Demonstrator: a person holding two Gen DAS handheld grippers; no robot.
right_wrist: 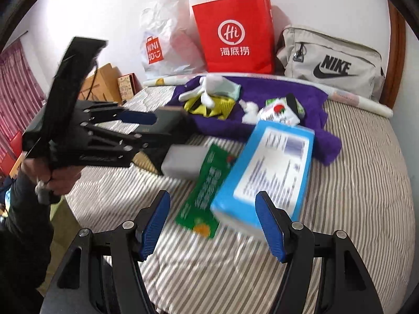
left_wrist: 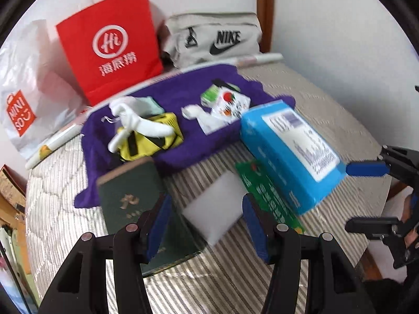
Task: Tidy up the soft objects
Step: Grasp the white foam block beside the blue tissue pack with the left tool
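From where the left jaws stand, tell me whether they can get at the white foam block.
Probably yes. The white foam block lies on the bed just ahead of the open left gripper, nothing lying on it; the green book sits beside it.

We're riding both wrists, close over the striped bed (left_wrist: 65,209), angled down toward the red paper bag (right_wrist: 235,34) at the wall; both views share it.

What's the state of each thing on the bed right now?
Left gripper: jaws open, empty.
Right gripper: jaws open, empty.
Blue rectangular box: tilted, resting on the green flat packet.
Purple fleece cloth: spread out, rumpled.
White socks: loose, atop the yellow-and-black fabric item.
Red paper bag: upright against wall.
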